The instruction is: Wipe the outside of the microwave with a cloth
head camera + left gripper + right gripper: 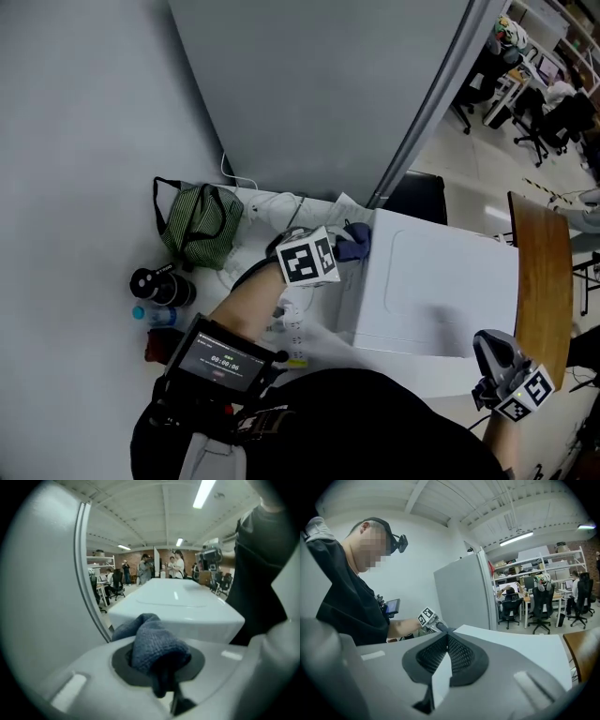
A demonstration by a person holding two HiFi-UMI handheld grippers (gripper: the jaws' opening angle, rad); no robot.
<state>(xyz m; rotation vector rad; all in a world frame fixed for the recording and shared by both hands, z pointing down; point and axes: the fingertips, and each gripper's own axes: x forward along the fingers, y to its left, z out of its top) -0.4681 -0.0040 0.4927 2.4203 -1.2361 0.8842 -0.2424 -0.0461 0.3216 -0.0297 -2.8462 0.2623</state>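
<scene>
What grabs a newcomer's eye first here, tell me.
The big white box-shaped microwave fills the head view's right half. By its left edge, the left claw pinches a bunched blue-grey cloth. A green striped fabric bag sits further left.

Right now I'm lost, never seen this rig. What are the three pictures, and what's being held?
There is no robot: a person holds a hand-held gripper in each hand. The head view comes from a camera on the person's head, looking down. The other two come from cameras riding on each gripper, looking along its jaws. The left hand-held gripper is shut on a blue-grey cloth, by the left edge of the white microwave. The right hand-held gripper is shut and empty, near the microwave's right side. Left of the microwave sit a green striped bag and a blue-capped bottle.
</scene>
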